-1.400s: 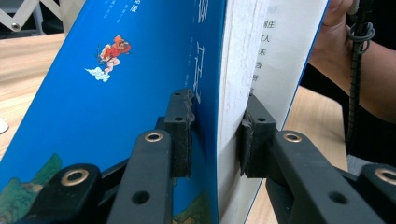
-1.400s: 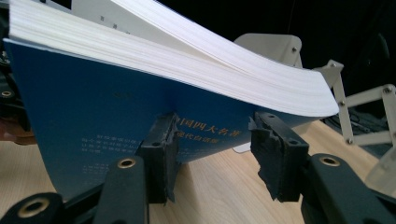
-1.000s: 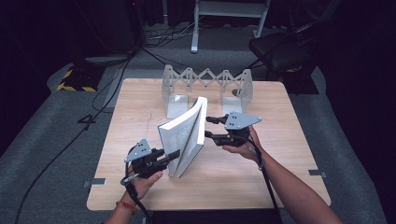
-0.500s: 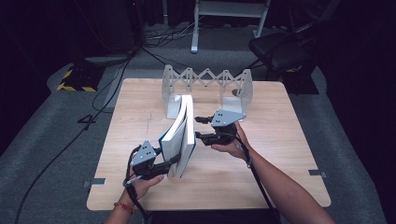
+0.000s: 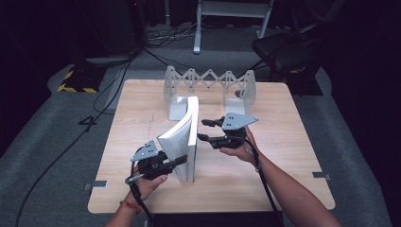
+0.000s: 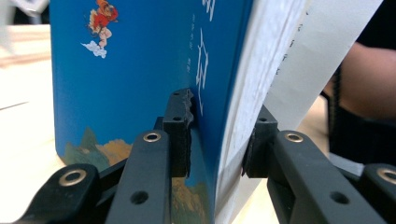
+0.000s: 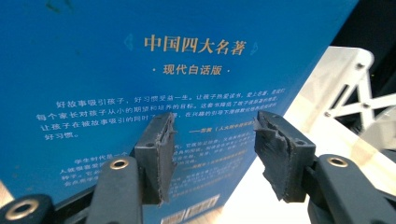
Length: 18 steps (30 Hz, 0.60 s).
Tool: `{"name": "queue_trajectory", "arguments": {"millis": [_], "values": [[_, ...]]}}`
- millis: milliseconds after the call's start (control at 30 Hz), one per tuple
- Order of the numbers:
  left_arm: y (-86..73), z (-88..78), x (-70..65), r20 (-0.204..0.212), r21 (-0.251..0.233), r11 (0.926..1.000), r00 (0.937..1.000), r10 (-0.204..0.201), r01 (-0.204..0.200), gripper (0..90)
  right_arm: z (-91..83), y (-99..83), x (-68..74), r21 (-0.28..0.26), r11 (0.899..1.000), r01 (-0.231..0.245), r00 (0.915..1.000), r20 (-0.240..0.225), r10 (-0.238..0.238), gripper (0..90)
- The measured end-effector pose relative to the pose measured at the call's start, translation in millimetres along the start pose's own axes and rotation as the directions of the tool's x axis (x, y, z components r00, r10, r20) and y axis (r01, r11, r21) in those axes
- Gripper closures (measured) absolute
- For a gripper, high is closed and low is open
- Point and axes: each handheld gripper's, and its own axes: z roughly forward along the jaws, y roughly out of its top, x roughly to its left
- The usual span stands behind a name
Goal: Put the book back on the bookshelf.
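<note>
At the book's near end: left gripper (image 5: 176, 162) clamped across the lower edge, one pad on the blue front cover, the other on the page block; its jaws have just been closing, book (image 5: 182, 139) between them.
Beside the book's back cover: right gripper (image 5: 203, 130) half open, nothing between its pads, tips just off the cover.
Book's place: upright on its edge on the table (image 5: 288, 142), mid-table, in front of the rack (image 5: 210, 85), top leaning toward the rack.
Risk, tipping: one low hold; the tall book could pivot and fall flat.
Risk, pages: a loose white leaf outside the pad could fan or crease.
Risk, right side: closing there would meet a flat cover and push the book over.
</note>
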Motion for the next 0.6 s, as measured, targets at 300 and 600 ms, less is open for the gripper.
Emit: {"name": "queue_trajectory", "arguments": {"millis": [300,600], "values": [[12.8,42.6,-9.5,0.080,0.042,0.9974,0.9953,0.055,-0.058,67.4,-51.4,-23.1,-7.7,-0.007,0.999,-0.032,0.9982,0.052,0.032,47.6],[23.2,73.9,-2.9,0.117,0.045,0.9969,0.9913,0.059,-0.065,67.6,-74.1,-30.3,-16.7,-0.028,0.998,-0.062,0.9939,0.089,0.064,48.5]]}}
